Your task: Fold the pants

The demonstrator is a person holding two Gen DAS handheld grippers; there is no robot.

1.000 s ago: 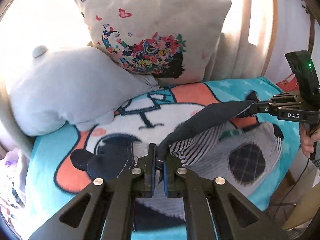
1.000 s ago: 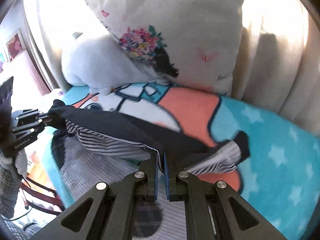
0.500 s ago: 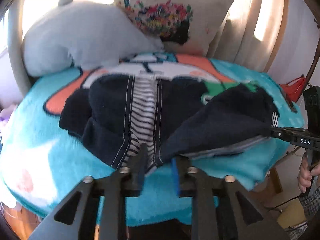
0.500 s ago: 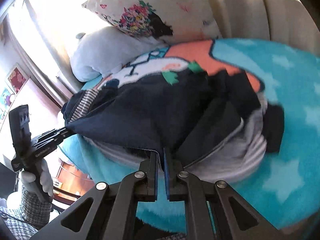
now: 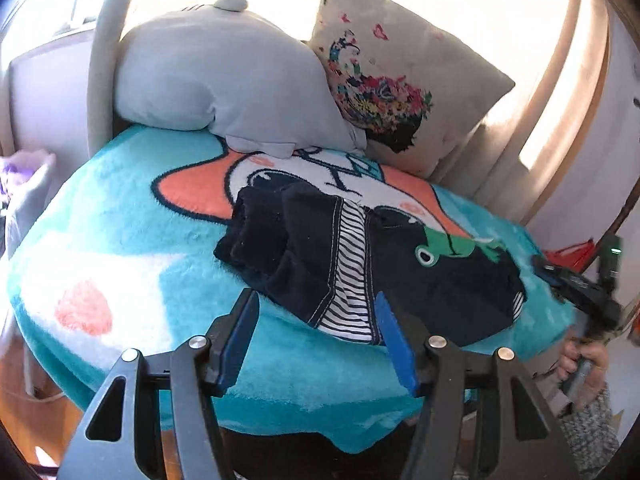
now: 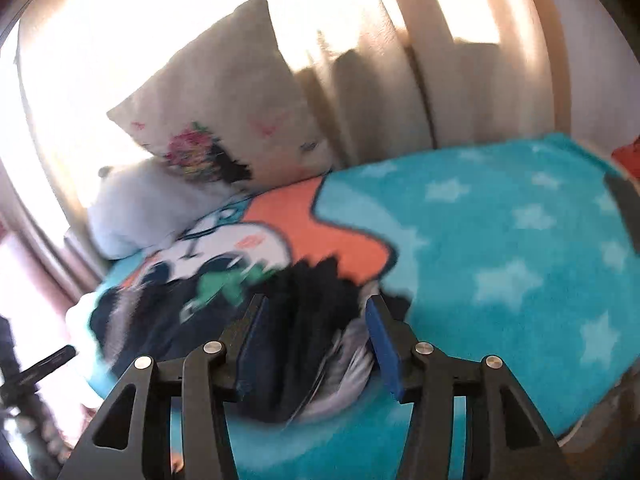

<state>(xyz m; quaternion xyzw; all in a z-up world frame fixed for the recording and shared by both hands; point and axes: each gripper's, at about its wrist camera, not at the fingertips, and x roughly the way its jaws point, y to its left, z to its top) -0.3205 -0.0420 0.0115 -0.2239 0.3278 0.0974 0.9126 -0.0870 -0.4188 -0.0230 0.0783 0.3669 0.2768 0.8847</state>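
The dark navy pants [image 5: 420, 280], with a striped panel and a green frog patch, lie folded in a bundle on the turquoise cartoon blanket [image 5: 128, 240]. My left gripper [image 5: 316, 320] is open and empty, its blue pads just in front of the bundle's near edge. My right gripper [image 6: 316, 320] is open too, its jaws standing either side of the bundle's end [image 6: 304, 320]; that view is blurred. The right gripper also shows at the right edge of the left wrist view [image 5: 576, 284].
A grey plush pillow [image 5: 224, 80] and a floral cushion [image 5: 400, 80] lean at the back of the seat. Beige curtains [image 6: 460, 80] hang behind. The blanket's front edge drops off just below the grippers. A red object [image 5: 572, 252] lies at the right.
Both grippers carried the pants' raised edge forward, laid it over the rest, then opened and let go. The pants now lie folded and both grippers have drawn back slightly.
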